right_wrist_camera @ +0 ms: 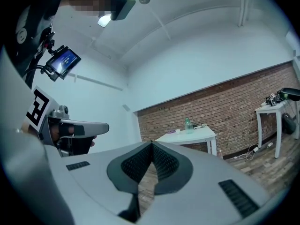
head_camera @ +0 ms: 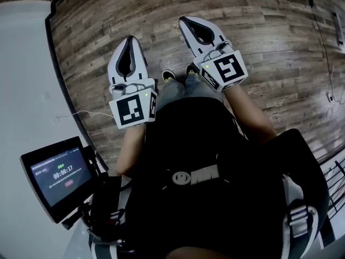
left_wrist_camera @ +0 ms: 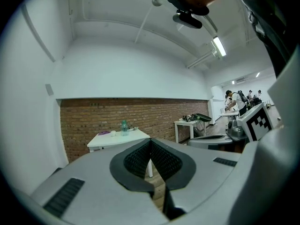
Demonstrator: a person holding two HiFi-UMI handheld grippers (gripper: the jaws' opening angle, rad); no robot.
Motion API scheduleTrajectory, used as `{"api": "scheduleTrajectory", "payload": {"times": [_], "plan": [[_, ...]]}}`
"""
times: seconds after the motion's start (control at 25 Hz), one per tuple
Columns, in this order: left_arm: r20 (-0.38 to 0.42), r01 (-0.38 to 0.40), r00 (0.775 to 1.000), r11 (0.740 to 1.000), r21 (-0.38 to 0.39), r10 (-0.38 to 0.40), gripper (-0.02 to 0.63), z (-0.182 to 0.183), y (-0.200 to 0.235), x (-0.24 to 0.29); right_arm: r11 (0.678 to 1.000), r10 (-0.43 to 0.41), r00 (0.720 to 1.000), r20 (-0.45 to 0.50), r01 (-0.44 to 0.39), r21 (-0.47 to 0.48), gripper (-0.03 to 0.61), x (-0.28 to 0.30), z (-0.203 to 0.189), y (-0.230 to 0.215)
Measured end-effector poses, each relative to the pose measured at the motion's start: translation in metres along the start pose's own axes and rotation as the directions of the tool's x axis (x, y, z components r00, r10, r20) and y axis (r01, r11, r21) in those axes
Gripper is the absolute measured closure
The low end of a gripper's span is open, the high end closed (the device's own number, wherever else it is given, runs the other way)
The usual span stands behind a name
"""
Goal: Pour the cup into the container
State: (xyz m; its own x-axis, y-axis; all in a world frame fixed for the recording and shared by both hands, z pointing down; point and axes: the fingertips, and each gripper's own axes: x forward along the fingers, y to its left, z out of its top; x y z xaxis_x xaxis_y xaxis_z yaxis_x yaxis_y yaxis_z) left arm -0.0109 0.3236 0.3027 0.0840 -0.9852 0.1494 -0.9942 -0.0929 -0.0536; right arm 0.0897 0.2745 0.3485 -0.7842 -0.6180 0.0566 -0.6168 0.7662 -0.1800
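My left gripper (head_camera: 131,40) and right gripper (head_camera: 186,20) are held out side by side above a wooden floor (head_camera: 269,47), both shut with nothing between the jaws. In the left gripper view the left gripper (left_wrist_camera: 150,141) points level across the room at a far white table (left_wrist_camera: 133,138). On that table stand a clear greenish bottle (left_wrist_camera: 124,127), a small white cup (left_wrist_camera: 113,133) and a purple thing (left_wrist_camera: 104,132). The right gripper (right_wrist_camera: 152,143) faces the same table (right_wrist_camera: 197,136), bottle (right_wrist_camera: 188,124) and cup (right_wrist_camera: 178,131). Both grippers are far from the table.
A brick wall (left_wrist_camera: 89,118) runs behind the table. A second white table (left_wrist_camera: 186,123) with dark gear stands further right, and people (left_wrist_camera: 232,102) work at the far right. A small screen (head_camera: 59,176) hangs at my lower left, beside a white wall (head_camera: 27,80). A cable (right_wrist_camera: 253,150) lies on the floor.
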Motion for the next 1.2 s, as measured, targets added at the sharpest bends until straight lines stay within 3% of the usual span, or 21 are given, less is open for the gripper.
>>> {"api": "scheduleTrajectory", "payload": {"times": [0.36,0.84,1.2], "plan": [[0.041,0.032,0.999,0.999,0.001,-0.032,0.615,0.002,-0.002,0.0,0.999,-0.028,0.999,0.02,0.028,-0.015,0.578,-0.001,0.002,0.0],[0.076,0.041,0.996,0.997,-0.072,-0.035,0.615,-0.007,0.13,0.037,0.996,-0.043,0.999,-0.01,0.042,-0.078,0.578,0.125,0.014,0.038],[0.079,0.026,0.997,0.994,-0.106,-0.018,0.615,-0.008,0.162,0.064,0.995,-0.03,0.999,-0.041,0.026,-0.092,0.578,0.168,0.014,0.036]]}}
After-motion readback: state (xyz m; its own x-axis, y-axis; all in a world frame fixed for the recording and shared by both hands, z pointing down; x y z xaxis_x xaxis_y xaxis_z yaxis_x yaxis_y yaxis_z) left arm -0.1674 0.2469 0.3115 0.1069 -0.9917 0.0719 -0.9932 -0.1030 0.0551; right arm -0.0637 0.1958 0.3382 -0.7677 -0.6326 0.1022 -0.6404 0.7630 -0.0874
